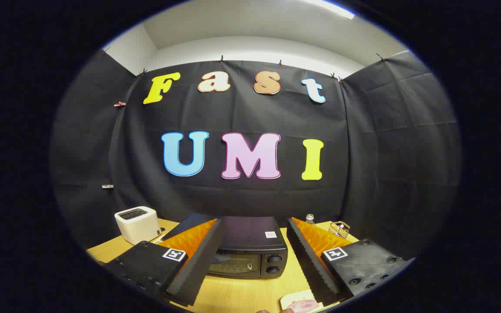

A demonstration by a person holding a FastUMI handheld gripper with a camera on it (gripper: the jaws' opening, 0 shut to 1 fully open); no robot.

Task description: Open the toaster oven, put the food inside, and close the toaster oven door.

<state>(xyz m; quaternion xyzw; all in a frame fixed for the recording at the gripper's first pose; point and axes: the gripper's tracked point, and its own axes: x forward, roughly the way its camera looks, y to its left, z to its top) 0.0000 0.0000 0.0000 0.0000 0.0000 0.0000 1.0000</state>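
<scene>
A black toaster oven stands on the wooden table, straight ahead between and beyond my two fingers. Its glass door looks shut, and two round knobs sit at the right of its front. My gripper is open, held above the table with nothing between the fingers. Near the base of the right finger a small pale plate with pinkish food lies on the table, partly hidden by that finger.
A white slot toaster stands at the back left of the table. Behind the right finger I see a small wire basket and a bottle top. Black cloth walls close the booth on three sides.
</scene>
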